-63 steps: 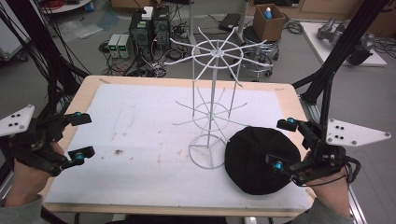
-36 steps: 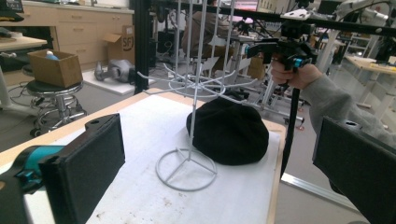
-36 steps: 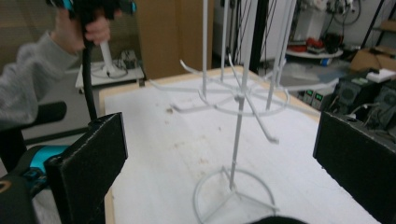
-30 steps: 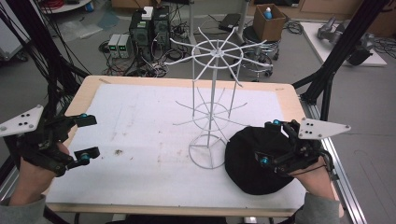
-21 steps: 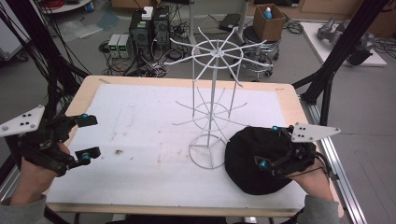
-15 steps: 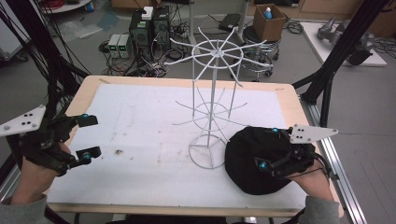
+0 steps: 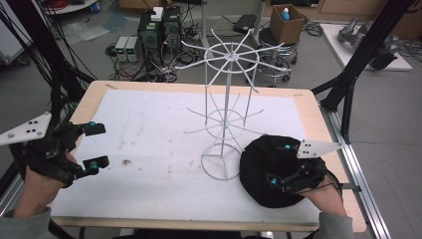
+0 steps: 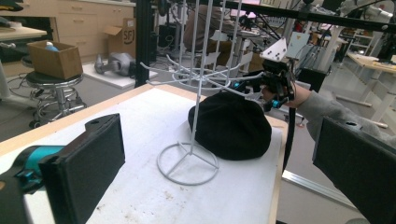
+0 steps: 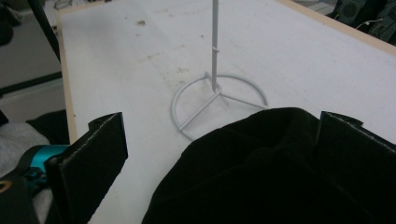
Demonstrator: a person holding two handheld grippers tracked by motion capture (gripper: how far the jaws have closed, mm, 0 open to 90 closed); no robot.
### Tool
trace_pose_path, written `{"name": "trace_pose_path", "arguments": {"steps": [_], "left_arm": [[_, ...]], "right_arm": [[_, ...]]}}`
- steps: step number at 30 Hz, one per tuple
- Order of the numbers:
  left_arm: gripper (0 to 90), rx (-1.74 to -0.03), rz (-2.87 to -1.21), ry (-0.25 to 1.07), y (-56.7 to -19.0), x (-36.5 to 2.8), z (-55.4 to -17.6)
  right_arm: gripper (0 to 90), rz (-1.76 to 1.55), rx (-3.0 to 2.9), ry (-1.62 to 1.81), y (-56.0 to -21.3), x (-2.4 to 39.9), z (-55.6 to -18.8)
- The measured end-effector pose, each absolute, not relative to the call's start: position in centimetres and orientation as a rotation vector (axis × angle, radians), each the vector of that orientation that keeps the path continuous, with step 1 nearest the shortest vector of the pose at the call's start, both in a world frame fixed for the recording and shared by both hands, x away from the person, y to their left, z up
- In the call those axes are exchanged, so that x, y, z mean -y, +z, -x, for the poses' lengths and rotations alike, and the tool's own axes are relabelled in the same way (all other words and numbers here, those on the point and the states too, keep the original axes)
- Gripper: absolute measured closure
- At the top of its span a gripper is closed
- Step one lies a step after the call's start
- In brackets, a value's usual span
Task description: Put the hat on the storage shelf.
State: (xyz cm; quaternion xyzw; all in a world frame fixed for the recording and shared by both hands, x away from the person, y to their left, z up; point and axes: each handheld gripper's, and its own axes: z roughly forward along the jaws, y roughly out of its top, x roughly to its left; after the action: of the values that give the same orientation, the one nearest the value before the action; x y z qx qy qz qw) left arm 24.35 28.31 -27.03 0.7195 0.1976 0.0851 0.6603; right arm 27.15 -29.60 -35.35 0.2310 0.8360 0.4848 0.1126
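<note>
Lab floor beyond the table: computer towers, cables, a stool carrying a cardboard box. White sheet (image 7: pixel 164 149) covers the wooden tabletop, some dark specks on it. White wire rack (image 7: pixel 226 107) stands right of centre, ring base, spoked hooks on two tiers, nothing hung on it.

Black hat (image 7: pixel 271 167) lies flat on the sheet, touching or just beside the rack's base ring on its right.

Right gripper (image 7: pixel 278 164) is down over the hat, jaws spread wide; in the right gripper view the black fabric bulges up between the pads, neither pad pressing it. Not yet a grasp.

Left gripper (image 7: pixel 94 145) hovers at the table's left edge, jaws apart, empty, well away from hat and rack.

Judgement: pick-up of the hat is in hand. Next move likely calls for closing on a fold or the brim, then lifting toward a hook.
</note>
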Motion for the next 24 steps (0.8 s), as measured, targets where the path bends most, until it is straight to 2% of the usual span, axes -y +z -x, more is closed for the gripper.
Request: {"name": "trace_pose_path", "arguments": {"steps": [14, 24], "left_arm": [[2.6, -0.454, -1.631, 0.184, -27.3, -28.3, -24.6], [2.6, -0.453, -1.633, 0.181, -27.3, -28.3, -24.6]], "right_arm": [[2.6, -0.704, -2.428, 1.355, -37.2, 29.5, -28.4], [7.4, -0.726, -2.433, 1.302, -37.3, 29.6, -28.5]]}}
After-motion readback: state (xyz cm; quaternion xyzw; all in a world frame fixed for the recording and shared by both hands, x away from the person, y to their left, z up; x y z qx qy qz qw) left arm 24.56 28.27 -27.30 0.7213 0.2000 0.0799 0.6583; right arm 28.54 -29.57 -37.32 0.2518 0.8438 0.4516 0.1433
